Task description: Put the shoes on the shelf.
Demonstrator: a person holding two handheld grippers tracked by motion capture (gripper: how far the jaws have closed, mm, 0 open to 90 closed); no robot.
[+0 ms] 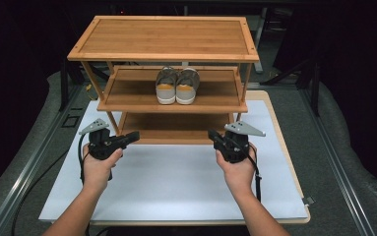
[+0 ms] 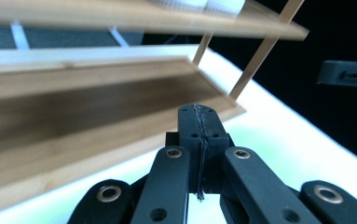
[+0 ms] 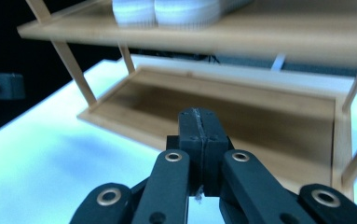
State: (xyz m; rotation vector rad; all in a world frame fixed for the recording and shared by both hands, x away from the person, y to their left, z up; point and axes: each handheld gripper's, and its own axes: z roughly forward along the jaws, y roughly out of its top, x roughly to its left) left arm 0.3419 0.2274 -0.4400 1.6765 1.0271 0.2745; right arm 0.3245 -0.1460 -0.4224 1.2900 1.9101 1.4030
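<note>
White mat (image 1: pixel 176 182) on a wood-edged board over grey carpeted floor, dark room all round; a three-tier bamboo shoe rack (image 1: pixel 164 37) stands at the mat's far half, a pair of grey canvas shoes with white soles (image 1: pixel 177 86) on its middle shelf, well apart from both grippers. Near half of the mat is open, and the rack's front legs and bottom shelf edge bound it ahead. Left gripper (image 1: pixel 133 136) and right gripper (image 1: pixel 212 134) hover just before the bottom shelf, tips pointed inward, each with jaws pressed together on nothing.
</note>
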